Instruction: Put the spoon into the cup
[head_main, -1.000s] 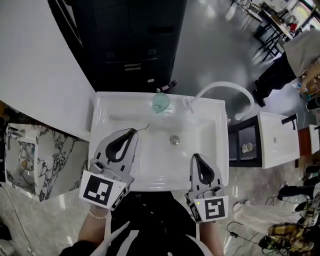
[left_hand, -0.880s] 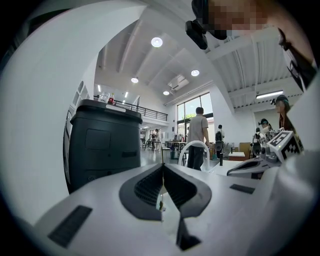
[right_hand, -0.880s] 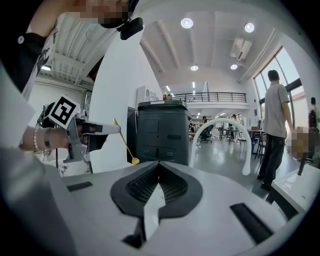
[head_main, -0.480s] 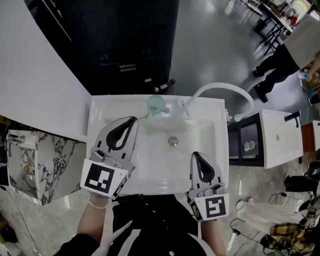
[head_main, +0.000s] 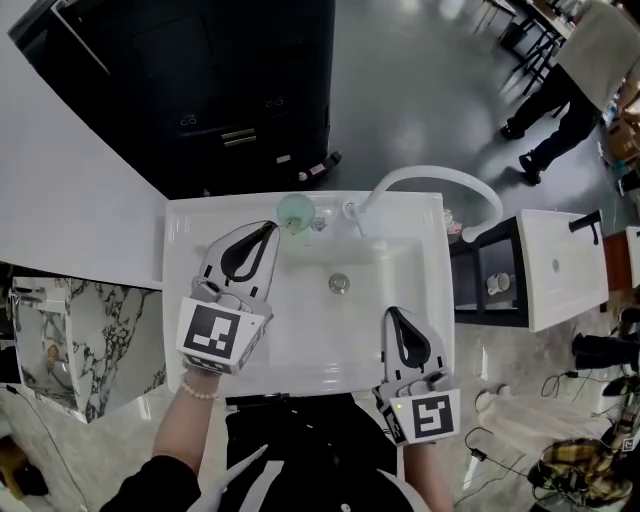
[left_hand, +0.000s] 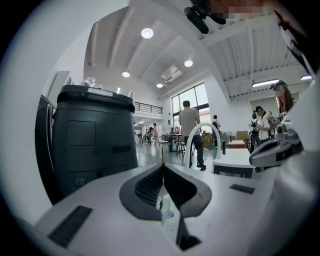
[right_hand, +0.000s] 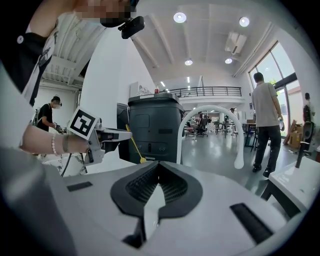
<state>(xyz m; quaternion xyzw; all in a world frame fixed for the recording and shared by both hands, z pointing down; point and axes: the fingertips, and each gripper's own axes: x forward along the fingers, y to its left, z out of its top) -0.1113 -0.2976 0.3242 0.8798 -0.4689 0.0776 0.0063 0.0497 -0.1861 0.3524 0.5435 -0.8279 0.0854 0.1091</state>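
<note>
One spoon (right_hand: 134, 144) pinched between left gripper (head_main: 269, 228) fingers, just beside one cup (head_main: 295, 211) at far sink (head_main: 430, 250) rim. Right gripper (head_main: 391, 313) fingers pressed together, empty.

You're standing in a big open hall fitted out as a lab or test workshop, not a home bathroom. The white washbasin (head_main: 300, 345) in front of you, with its arched white tap (head_main: 430, 175), stands free on a polished grey floor (head_main: 420, 80). A tall dark cabinet (head_main: 230, 90) backs it, a second white basin (head_main: 560, 270) is to your right and a marble-patterned unit (head_main: 95, 340) to your left. Loose cables (head_main: 478, 447) lie near your feet. Overhead are a high ceiling (right_hand: 210, 40) with round lights (right_hand: 180, 17), a railed mezzanine (right_hand: 210, 91) and tall windows (left_hand: 192, 107). Farther off, people (right_hand: 265, 120) stand among desks and chairs (left_hand: 172, 141).
</note>
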